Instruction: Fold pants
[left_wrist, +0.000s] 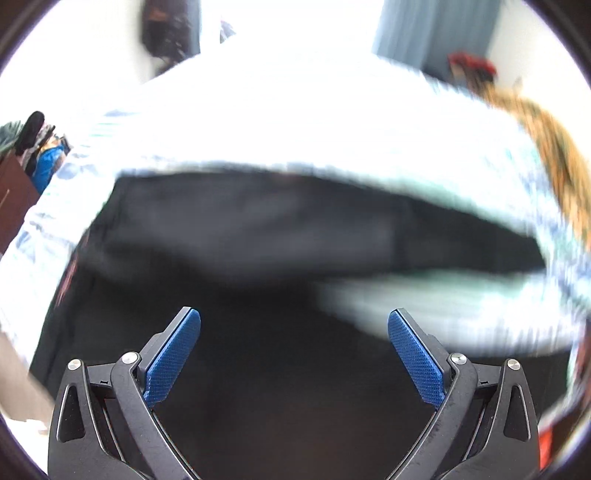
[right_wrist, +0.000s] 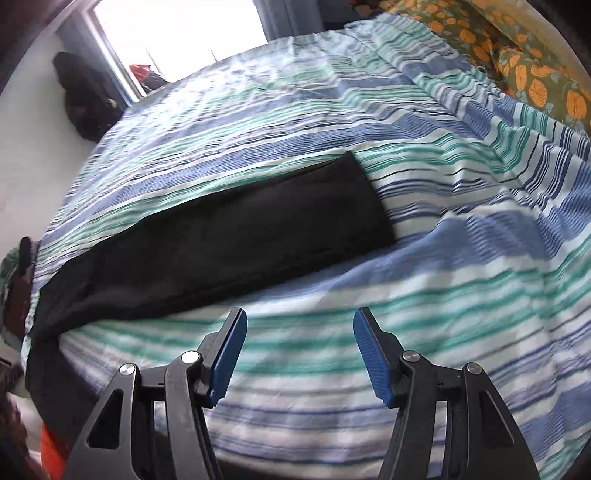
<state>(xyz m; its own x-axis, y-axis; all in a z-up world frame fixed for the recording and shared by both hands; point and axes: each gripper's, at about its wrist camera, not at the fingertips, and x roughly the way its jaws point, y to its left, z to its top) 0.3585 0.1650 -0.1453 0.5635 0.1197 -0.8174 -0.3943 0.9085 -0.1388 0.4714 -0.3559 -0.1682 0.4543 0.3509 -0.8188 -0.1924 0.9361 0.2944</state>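
Observation:
Black pants (right_wrist: 221, 236) lie flat on a striped bedsheet (right_wrist: 406, 314), the legs together, their hem end toward the upper right. My right gripper (right_wrist: 299, 321) hovers open over the sheet just in front of the leg, nothing between its blue pads. In the blurred left wrist view the pants (left_wrist: 240, 236) fill the middle and bottom, with reddish marks along their left edge. My left gripper (left_wrist: 293, 321) stands wide open above the dark cloth, its pads holding nothing.
An orange and green floral cloth (right_wrist: 517, 62) lies at the bed's far right edge. A dark bag (right_wrist: 85, 99) leans by the bright window (right_wrist: 177, 33). Brown furniture (left_wrist: 14, 192) with clothes on it stands left of the bed.

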